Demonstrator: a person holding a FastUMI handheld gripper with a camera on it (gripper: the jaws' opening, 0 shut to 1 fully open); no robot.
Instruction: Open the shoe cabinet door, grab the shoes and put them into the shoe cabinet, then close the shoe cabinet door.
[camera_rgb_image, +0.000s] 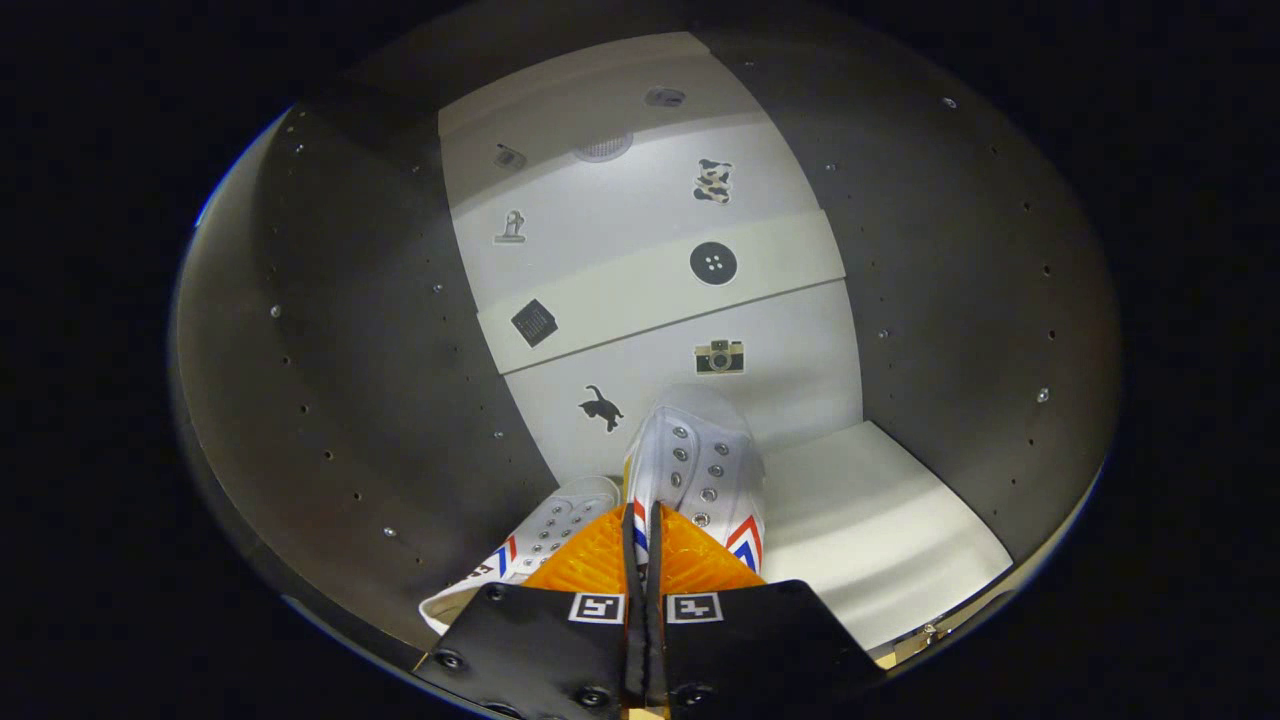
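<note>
- Gripper (641, 545), lower centre: fingers clenched on the rim of a white sneaker (700, 465).
- Second sneaker (535, 555) lies just left, on the shoe cabinet (880, 510) floor.
- Stickered white back panel (640, 250) fills upper centre.

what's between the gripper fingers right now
In the gripper view, the gripper is closed on the edge of the right white shoe, inside the cabinet; the left shoe lies beside it.
</note>
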